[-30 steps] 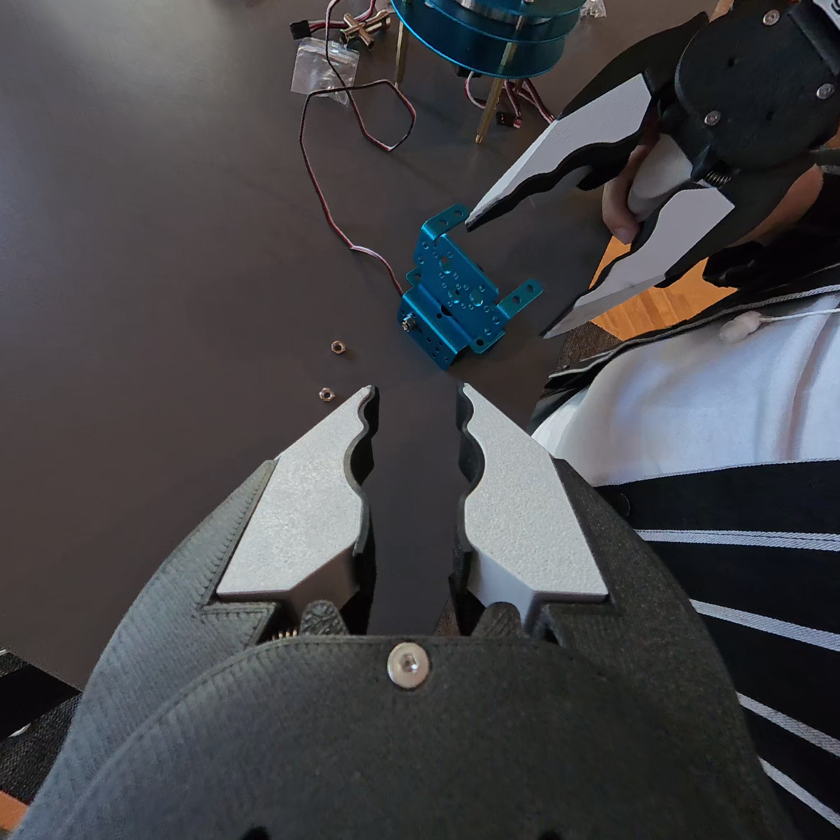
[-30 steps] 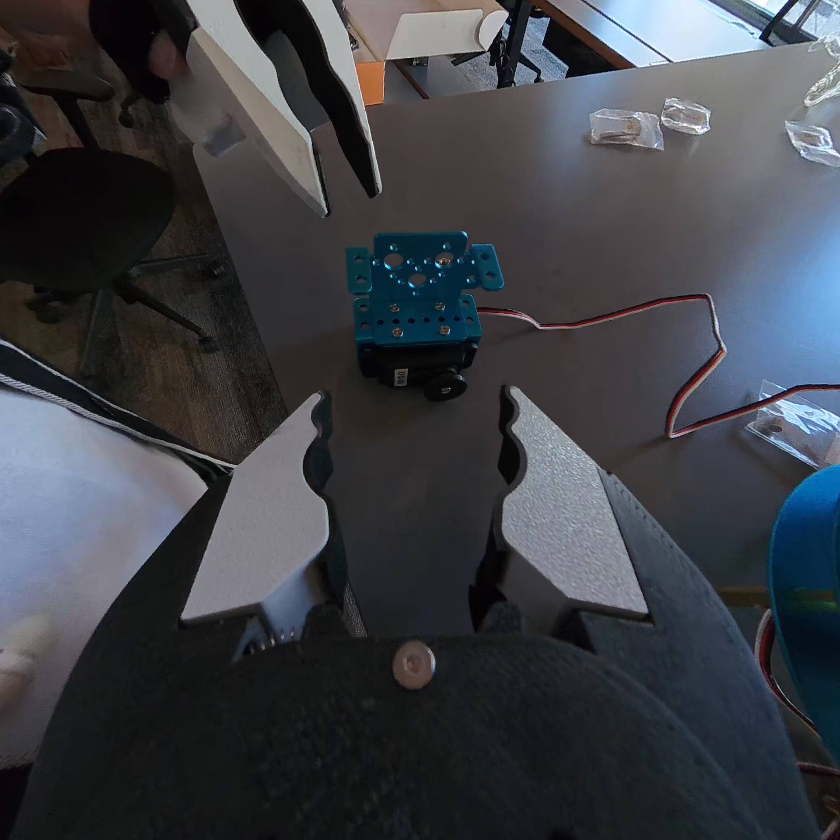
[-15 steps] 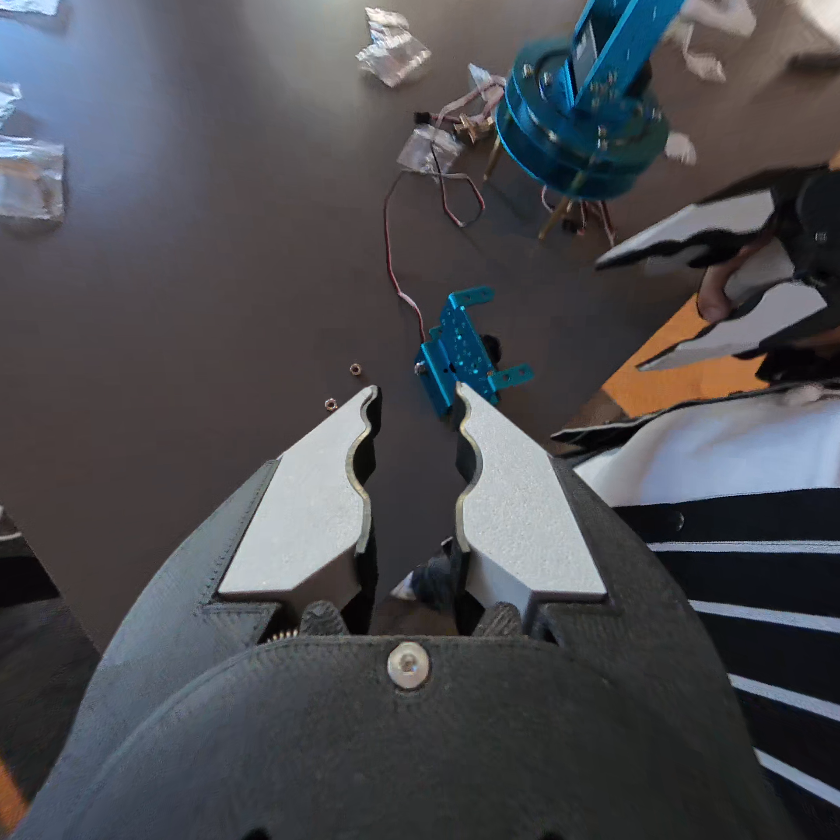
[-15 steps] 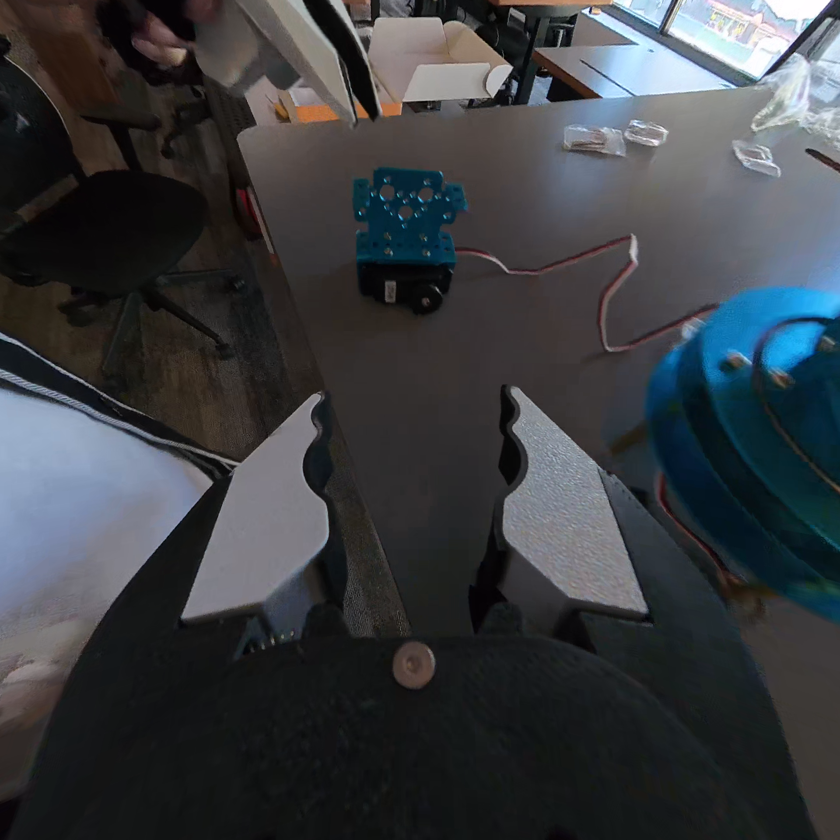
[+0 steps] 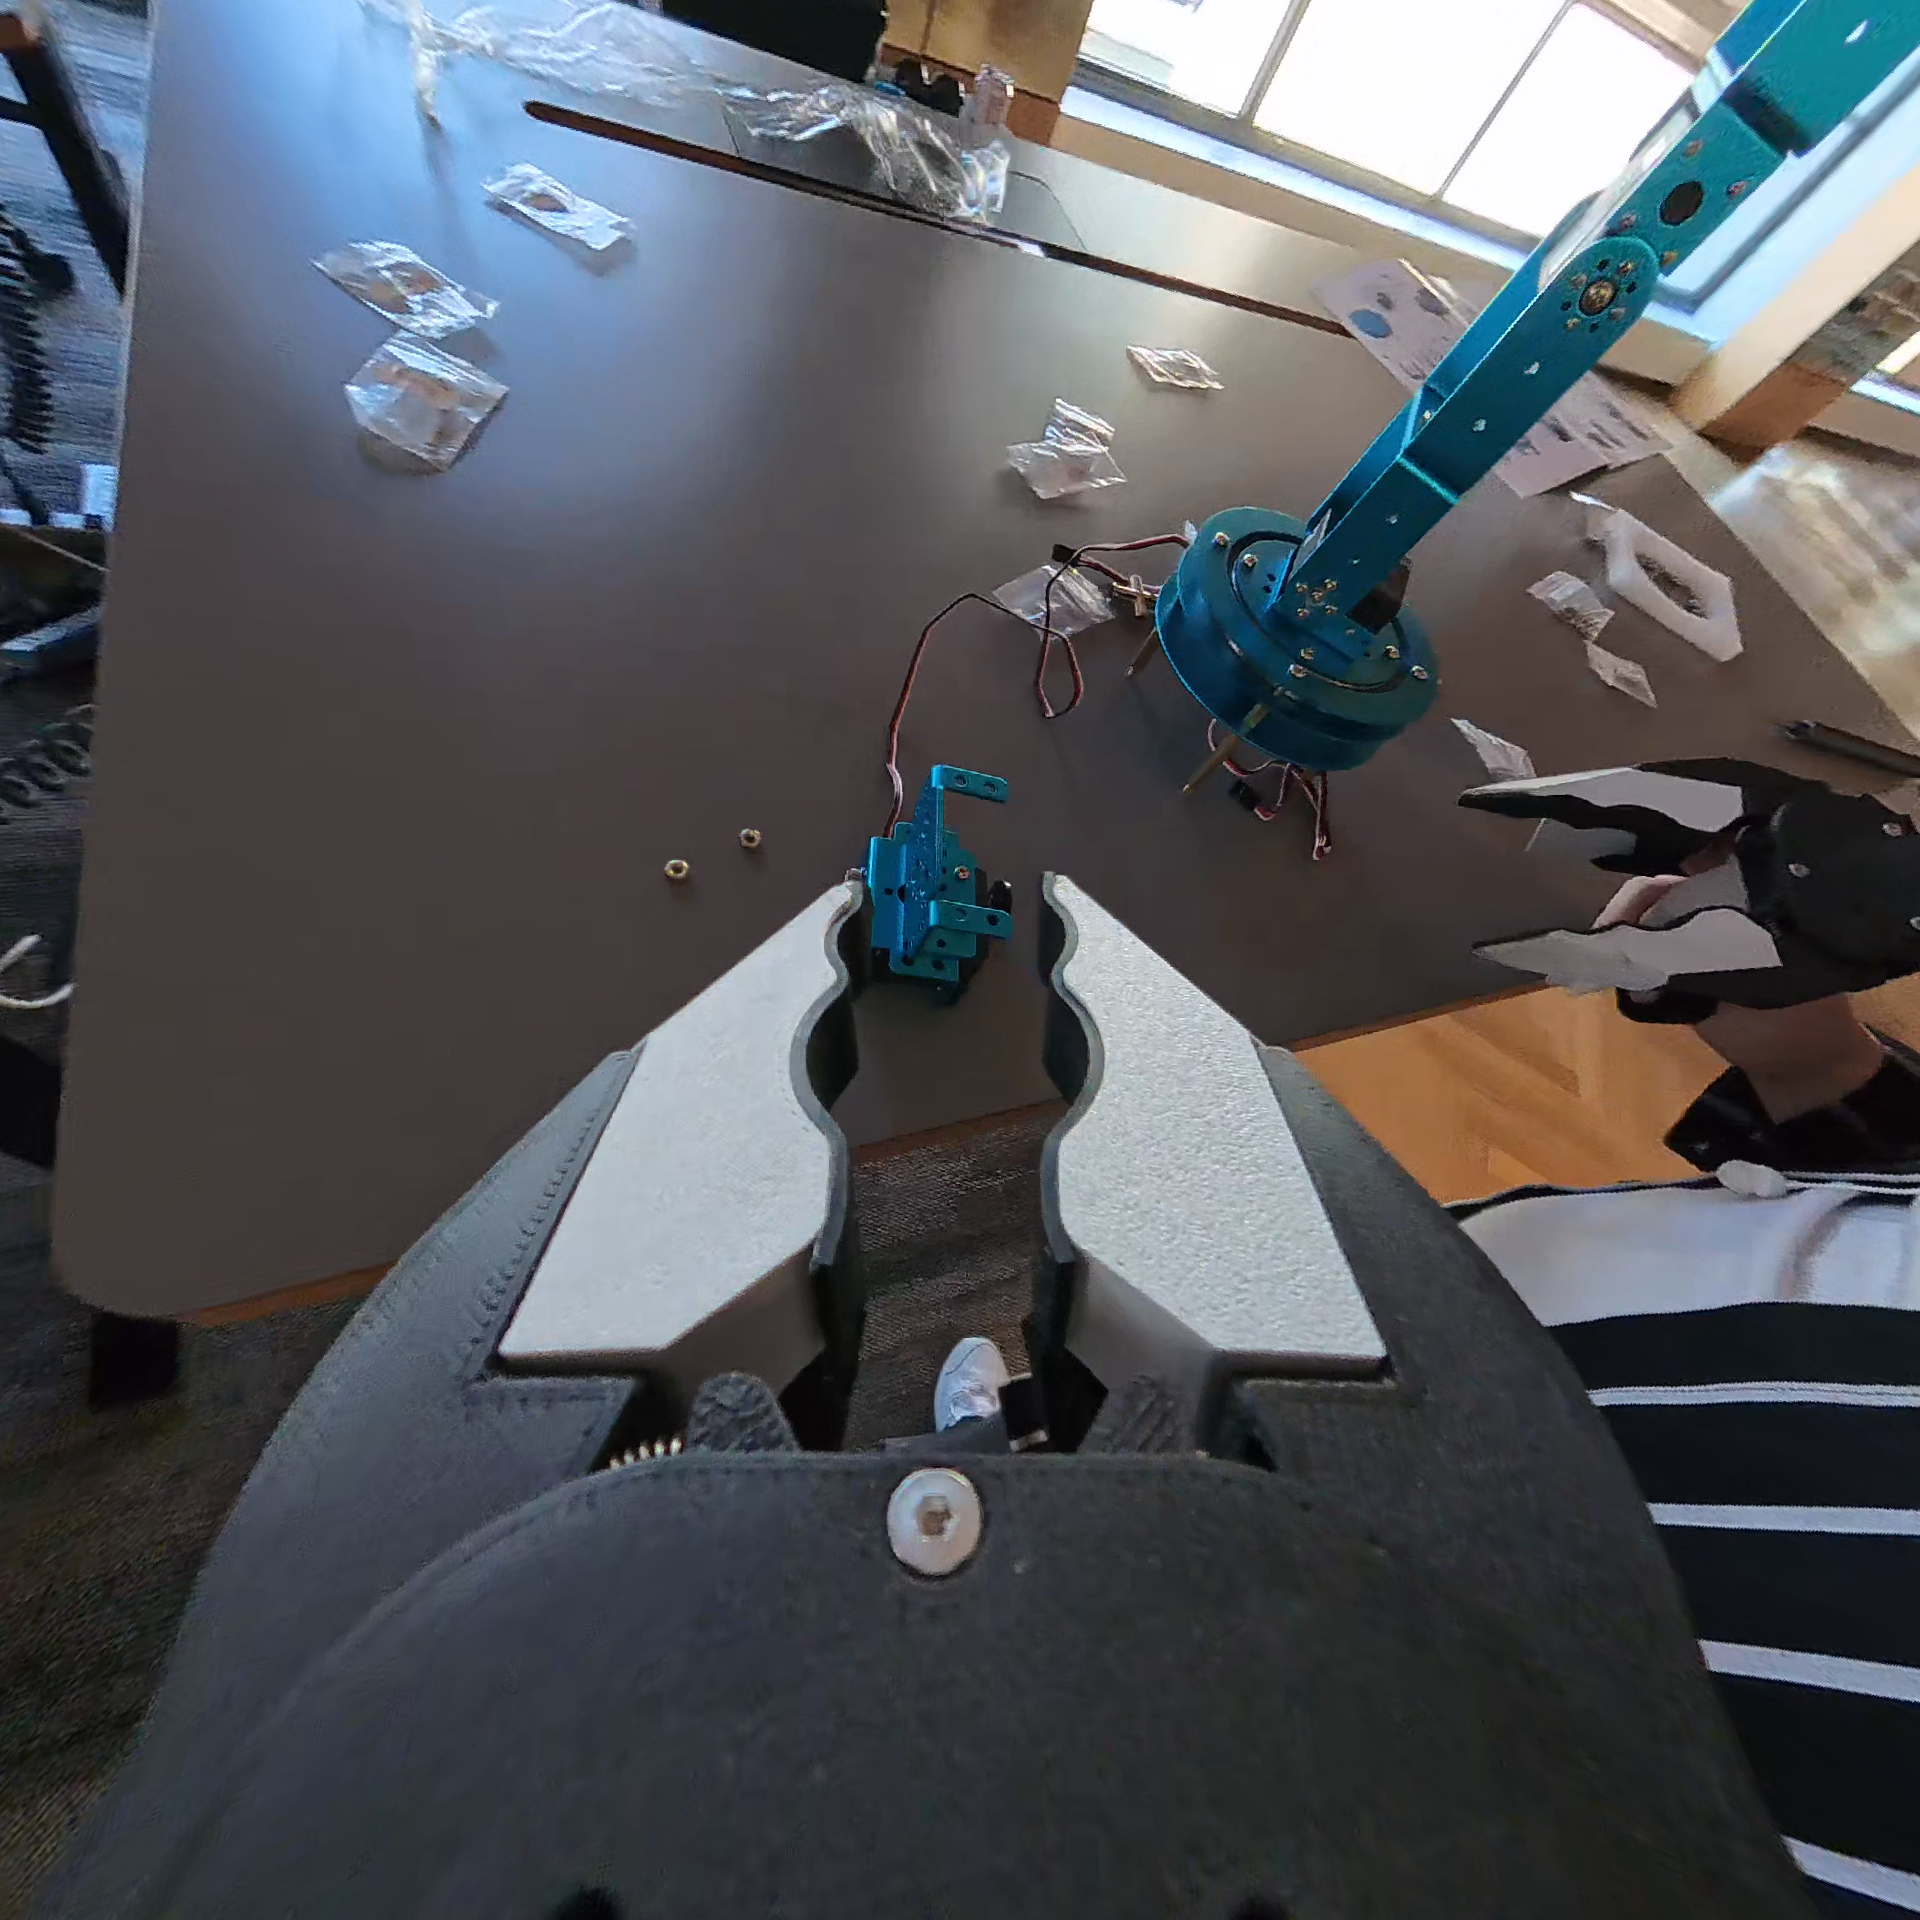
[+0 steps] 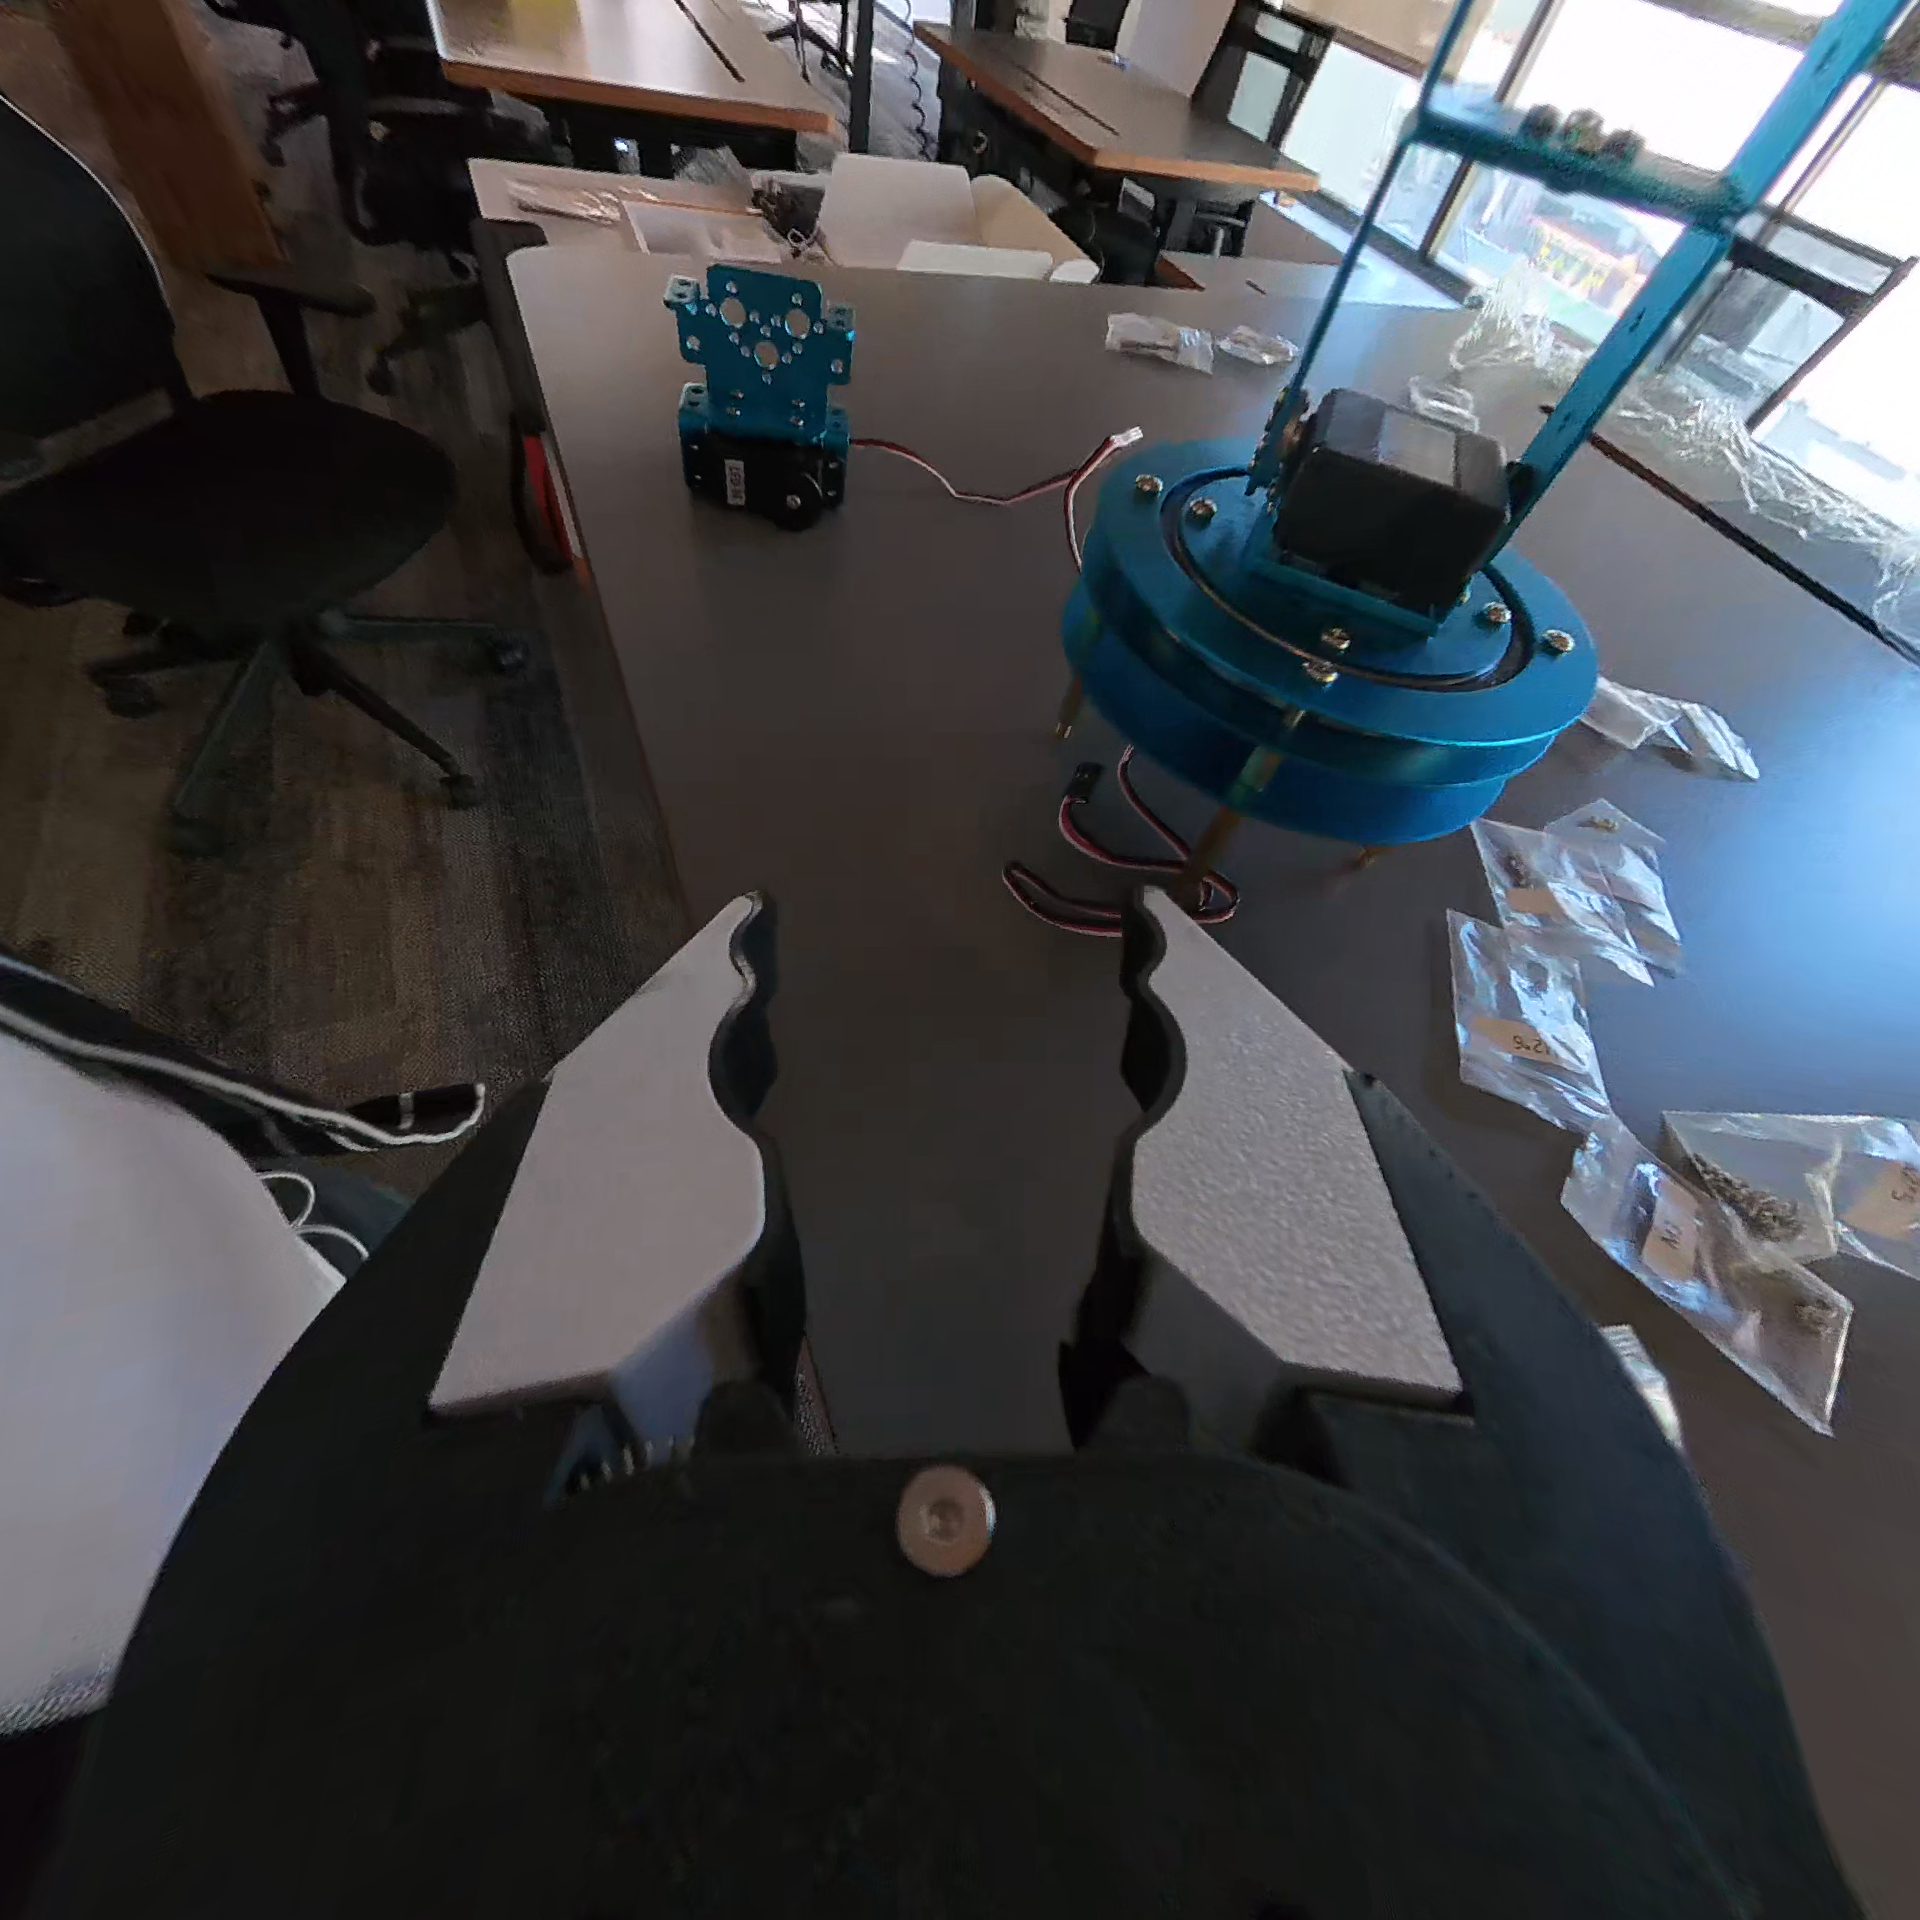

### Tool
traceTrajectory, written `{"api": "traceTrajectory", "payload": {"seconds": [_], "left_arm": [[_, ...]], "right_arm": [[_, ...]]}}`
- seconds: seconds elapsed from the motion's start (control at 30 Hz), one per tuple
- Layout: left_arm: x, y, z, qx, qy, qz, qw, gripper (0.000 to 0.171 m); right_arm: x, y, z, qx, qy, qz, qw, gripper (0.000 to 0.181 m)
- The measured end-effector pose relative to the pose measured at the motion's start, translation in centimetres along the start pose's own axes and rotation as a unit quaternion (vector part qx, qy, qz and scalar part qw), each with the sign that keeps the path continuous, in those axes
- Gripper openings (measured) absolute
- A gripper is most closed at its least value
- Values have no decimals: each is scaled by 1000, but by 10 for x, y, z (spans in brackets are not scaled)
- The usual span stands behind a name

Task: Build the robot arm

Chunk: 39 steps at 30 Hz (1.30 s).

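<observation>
The left hand-held gripper [image 5: 943,902] hangs released and empty, its grainy grey pads set in ribbed black printed shells with wavy inner edges, fingers parted above the near edge of the dark matte bench [image 5: 520,644]. Seen between its tips, the blue bracket [image 5: 928,902] of anodised perforated metal stands on the bench, bolted to a black servo [image 6: 764,480] whose thin red, white and dark wire [image 5: 914,675] trails off across the bench. Two small brass nuts [image 5: 678,867] lie just left of it. The right hand-held gripper [image 6: 945,914] is also released and empty, held low over the bench near the looped wires under the round blue base [image 6: 1330,665], a stacked disc on brass standoffs carrying a black motor block and a slanted perforated blue arm [image 5: 1496,364]. Clear crinkled plastic bags [image 6: 1558,997] of small parts lie scattered to the right. Compared with a second ago, both hand-held grippers have drawn back from the bracket: it now sits well away from the right one, and the left one views it from beyond the bench edge, with carpet showing below.
</observation>
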<state>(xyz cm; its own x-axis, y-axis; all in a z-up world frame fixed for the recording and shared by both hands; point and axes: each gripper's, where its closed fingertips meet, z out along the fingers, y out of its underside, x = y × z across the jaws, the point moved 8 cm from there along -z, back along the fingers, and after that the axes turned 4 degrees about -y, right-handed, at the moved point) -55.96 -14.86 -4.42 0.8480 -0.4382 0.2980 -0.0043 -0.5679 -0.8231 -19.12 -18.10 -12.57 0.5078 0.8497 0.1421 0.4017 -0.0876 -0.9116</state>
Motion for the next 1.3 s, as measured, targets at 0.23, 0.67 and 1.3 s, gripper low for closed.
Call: {"api": "traceTrajectory", "payload": {"seconds": [0.23, 0.67, 1.3], "left_arm": [[19, -5, -16, 6, -45, 24, 999, 29], [30, 0, -6, -6, -41, 28, 999, 28], [22, -2, 9, 4, -22, 29, 999, 28]], "right_arm": [[10, 3, -11, 16, -4, 17, 1000, 63], [19, 9, -20, 16, -11, 51, 999, 61], [23, 12, -13, -20, -15, 72, 997, 49]]}}
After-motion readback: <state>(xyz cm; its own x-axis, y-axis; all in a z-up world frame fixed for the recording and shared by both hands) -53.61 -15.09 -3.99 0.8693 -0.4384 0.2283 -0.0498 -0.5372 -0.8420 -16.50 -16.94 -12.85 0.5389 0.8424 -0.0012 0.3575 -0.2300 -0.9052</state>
